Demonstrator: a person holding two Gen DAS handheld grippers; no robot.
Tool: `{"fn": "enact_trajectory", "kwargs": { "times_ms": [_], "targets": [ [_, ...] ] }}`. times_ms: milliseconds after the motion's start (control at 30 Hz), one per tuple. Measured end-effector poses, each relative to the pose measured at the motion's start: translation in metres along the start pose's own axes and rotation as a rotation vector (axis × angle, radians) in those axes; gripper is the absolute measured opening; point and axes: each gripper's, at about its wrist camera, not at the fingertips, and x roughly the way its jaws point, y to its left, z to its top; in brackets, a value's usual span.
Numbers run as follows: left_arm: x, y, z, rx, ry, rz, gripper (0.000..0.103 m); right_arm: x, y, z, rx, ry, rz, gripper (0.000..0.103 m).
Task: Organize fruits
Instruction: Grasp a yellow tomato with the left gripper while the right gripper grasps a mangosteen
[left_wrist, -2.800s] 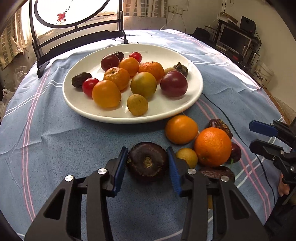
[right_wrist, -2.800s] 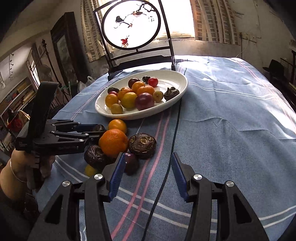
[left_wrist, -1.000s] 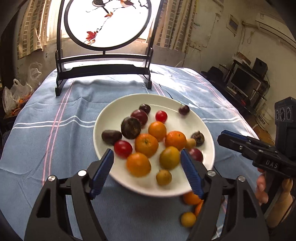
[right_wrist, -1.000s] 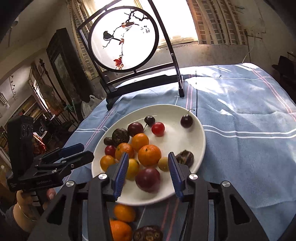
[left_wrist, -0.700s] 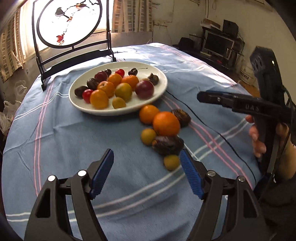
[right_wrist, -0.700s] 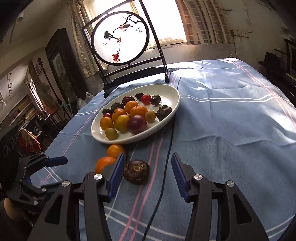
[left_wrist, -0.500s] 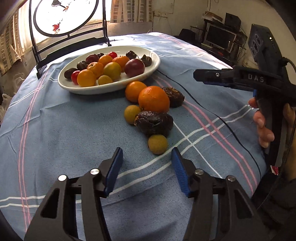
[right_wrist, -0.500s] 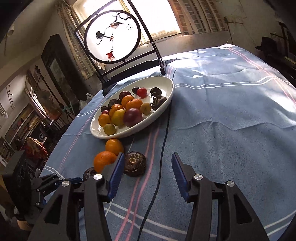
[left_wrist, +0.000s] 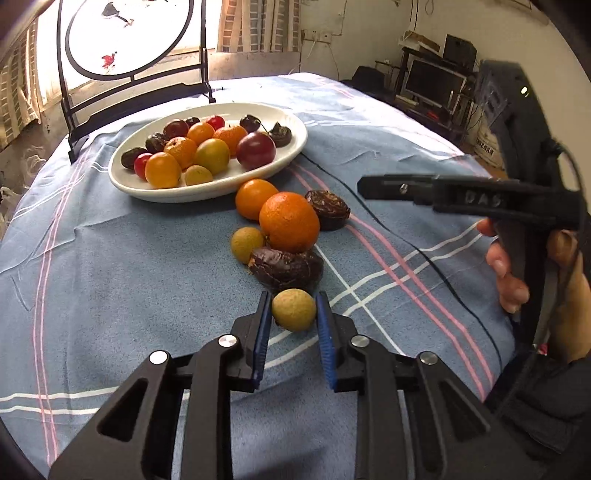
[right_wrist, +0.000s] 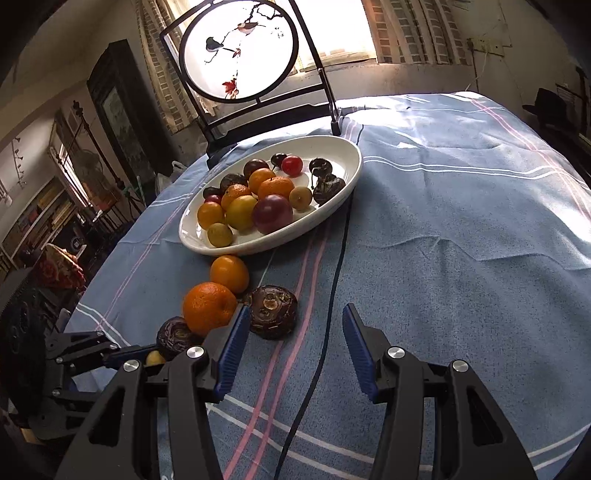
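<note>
My left gripper (left_wrist: 291, 316) has closed around a small yellow-green round fruit (left_wrist: 294, 309) on the blue tablecloth; both blue pads touch its sides. Just beyond it lie a wrinkled dark fruit (left_wrist: 286, 268), a big orange (left_wrist: 289, 221), a smaller orange (left_wrist: 255, 198), another small yellow fruit (left_wrist: 246, 244) and a dark flat fruit (left_wrist: 327, 209). A white plate (left_wrist: 207, 184) holds several mixed fruits. My right gripper (right_wrist: 293, 345) is open and empty, hovering by the dark flat fruit (right_wrist: 271, 311) and big orange (right_wrist: 209, 307). The plate also shows in the right wrist view (right_wrist: 343, 173).
A black cable (right_wrist: 334, 273) runs across the cloth from the plate towards me. A dark chair with a round painted panel (right_wrist: 240, 55) stands behind the table. A TV stand (left_wrist: 432, 88) is at the far right. The table edge curves down on the left.
My left gripper moved down and forward to the loose fruits and narrowed its jaws around the small yellow-green fruit. The right gripper stayed open and shifted only slightly.
</note>
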Motion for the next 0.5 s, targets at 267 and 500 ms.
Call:
{"fn": "enact_trajectory", "kwargs": {
  "times_ms": [267,500],
  "targets": [
    [-0.052,0.029,-0.011,-0.08,-0.094,0.005,0.023,0.025,0.031,0.006,-0.238,0.111,-0.085,0.052],
    [-0.049,0.038,-0.016,-0.111,-0.091,-0.005,0.023,0.053,0.043,0.012,-0.262,0.183,-0.09,0.042]
  ]
}}
